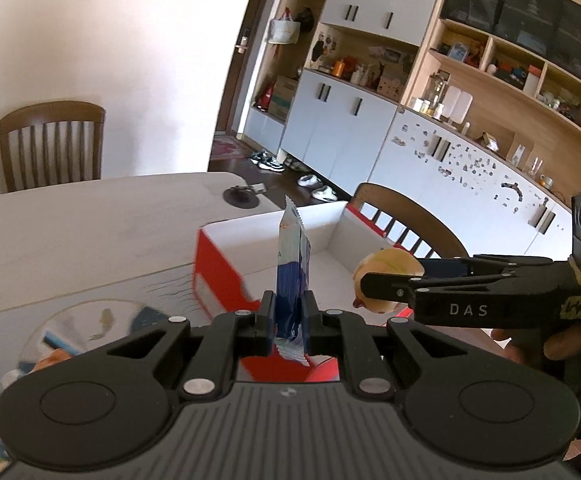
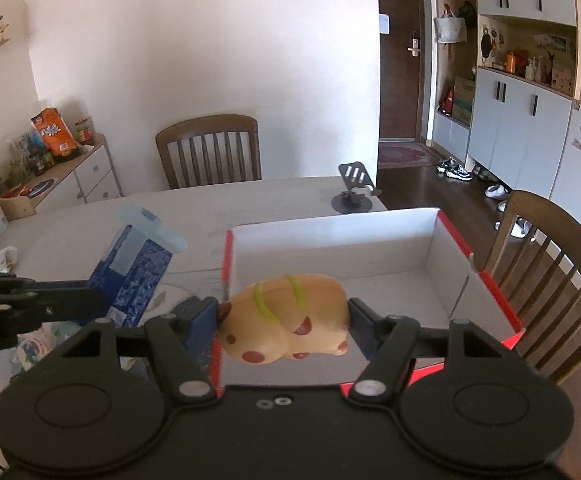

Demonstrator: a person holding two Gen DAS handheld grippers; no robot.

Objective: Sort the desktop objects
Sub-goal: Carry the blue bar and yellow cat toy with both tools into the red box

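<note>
My left gripper (image 1: 288, 316) is shut on a blue and white sachet (image 1: 292, 264), held upright above the near left corner of a red box with a white inside (image 1: 218, 268). My right gripper (image 2: 282, 320) is shut on a tan toy animal with brown spots and green stripes (image 2: 286, 316), held over the box's near edge (image 2: 442, 236). The box looks empty inside. The right gripper and toy (image 1: 386, 268) show at the right of the left wrist view. The sachet (image 2: 134, 272) and left gripper's fingers (image 2: 30, 300) show at the left of the right wrist view.
A black phone stand (image 2: 352, 192) sits behind the box. A round patterned mat (image 1: 90, 320) with small items lies left of the box. Wooden chairs stand at the far side (image 2: 210, 152) and right side (image 2: 546, 264). A cluttered side cabinet (image 2: 62, 168) stands far left.
</note>
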